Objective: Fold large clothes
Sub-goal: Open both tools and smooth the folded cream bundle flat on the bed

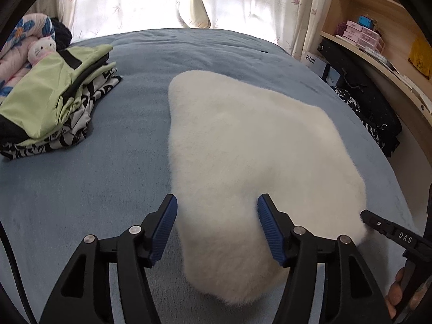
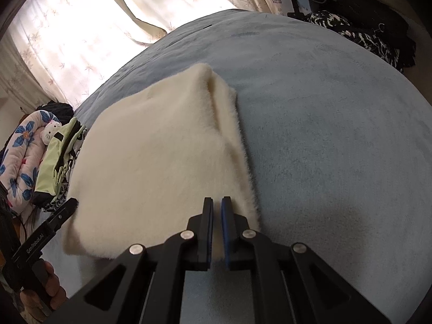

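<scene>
Left wrist view: the left hand-held gripper (image 1: 217,205) stands about half open over the near end of the fluffy white garment (image 1: 251,162), its blue pads either side of the pile without pressing, so it holds nothing. The garment lies folded on the blue bed (image 1: 81,189), running from 6 toward 12 o'clock. The right hand-held gripper (image 1: 378,224) comes in at 4 o'clock, at the garment's edge. One risk: the thick plush may spring open once let go, or the pads may catch only the top layer and drag the fold askew. A stack of folded clothes (image 1: 54,102) sits at 10 o'clock, well apart; a flowered quilt (image 1: 16,54) and a plush toy (image 1: 41,48) lie behind it.

Right wrist view: the right hand-held gripper (image 2: 217,202) is closed on the garment's (image 2: 151,156) near right edge, white pile showing between the pads. A tug here could undo the layered edge at 12 o'clock. Dark clothes (image 2: 364,37) hang at 1 o'clock, clear of the work.
</scene>
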A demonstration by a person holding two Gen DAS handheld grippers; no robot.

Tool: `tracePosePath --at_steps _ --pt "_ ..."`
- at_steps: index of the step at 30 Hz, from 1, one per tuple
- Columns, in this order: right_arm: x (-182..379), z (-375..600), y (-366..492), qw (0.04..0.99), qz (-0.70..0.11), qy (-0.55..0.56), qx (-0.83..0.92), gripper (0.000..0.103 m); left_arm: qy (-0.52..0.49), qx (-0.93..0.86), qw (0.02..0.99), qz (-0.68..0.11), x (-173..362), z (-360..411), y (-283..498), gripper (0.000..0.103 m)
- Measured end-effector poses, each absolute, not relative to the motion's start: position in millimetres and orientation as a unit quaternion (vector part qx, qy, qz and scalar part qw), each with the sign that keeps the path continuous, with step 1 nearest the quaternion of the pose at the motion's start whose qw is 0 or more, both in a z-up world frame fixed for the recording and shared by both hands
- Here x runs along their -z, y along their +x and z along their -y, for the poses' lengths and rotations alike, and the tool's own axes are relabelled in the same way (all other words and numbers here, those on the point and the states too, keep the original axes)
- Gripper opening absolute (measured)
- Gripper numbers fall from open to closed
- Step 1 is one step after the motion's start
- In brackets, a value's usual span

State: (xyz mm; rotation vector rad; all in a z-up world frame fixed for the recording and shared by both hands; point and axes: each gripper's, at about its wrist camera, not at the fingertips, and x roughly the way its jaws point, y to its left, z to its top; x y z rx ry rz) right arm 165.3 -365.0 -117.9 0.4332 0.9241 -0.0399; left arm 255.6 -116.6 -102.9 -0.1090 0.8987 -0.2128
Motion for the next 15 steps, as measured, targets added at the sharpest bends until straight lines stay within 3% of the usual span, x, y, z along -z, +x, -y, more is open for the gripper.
tracePosePath --at_steps 7,12,15 --pt "113 358 156 0.869 -0.442 0.219 0.024 0.019 -0.063 0.091 0.883 -0.457 98 112 243 0.061" --pt "105 340 142 0.87 -0.444 0.213 0.019 0.044 -0.072 0.079 0.879 -0.465 93 104 228 0.061" --pt "107 330 133 0.865 -0.452 0.218 0.011 0.044 -0.066 0.073 0.878 -0.469 89 100 219 0.061"
